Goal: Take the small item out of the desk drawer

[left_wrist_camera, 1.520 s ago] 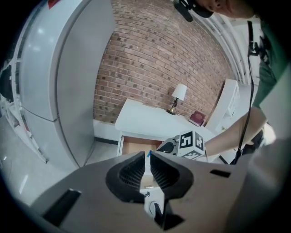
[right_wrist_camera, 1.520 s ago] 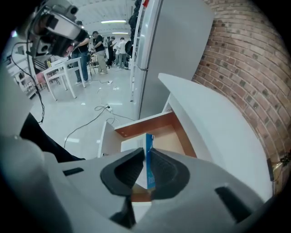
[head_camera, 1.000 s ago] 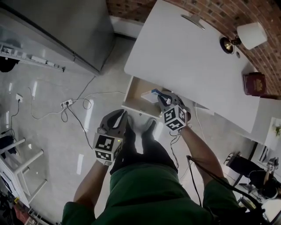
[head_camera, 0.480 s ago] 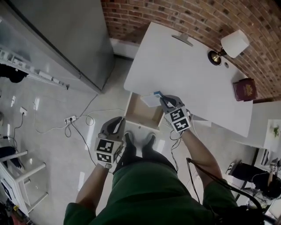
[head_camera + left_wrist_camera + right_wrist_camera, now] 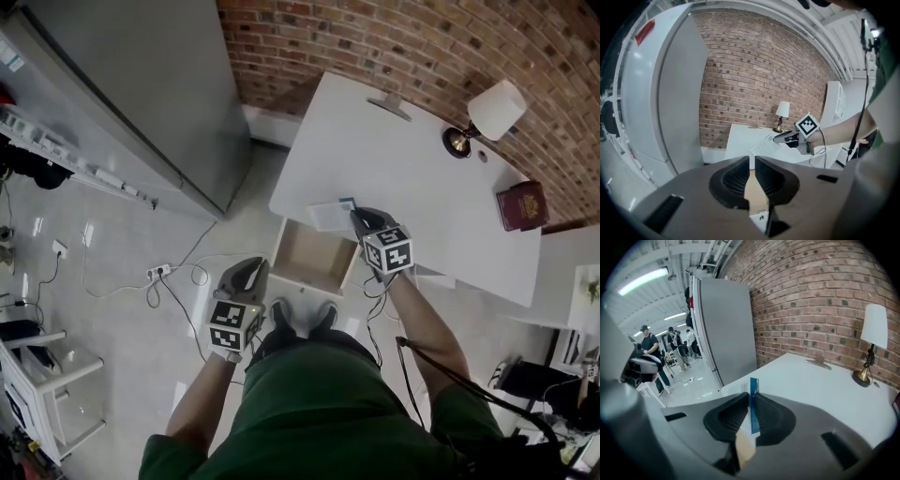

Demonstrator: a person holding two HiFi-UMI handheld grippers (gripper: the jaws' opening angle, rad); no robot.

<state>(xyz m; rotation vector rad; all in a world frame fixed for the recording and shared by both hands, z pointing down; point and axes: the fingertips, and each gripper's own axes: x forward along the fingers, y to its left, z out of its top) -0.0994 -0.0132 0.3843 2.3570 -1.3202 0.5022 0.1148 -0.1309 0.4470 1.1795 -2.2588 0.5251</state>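
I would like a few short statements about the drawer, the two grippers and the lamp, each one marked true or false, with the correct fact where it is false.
1. The drawer of the desk is open. True.
2. The right gripper is empty. False: its jaws are closed on a flat white and blue item.
3. The left gripper holds nothing. True.
4. The lamp lies on the floor. False: it stands on the desk, near the brick wall.
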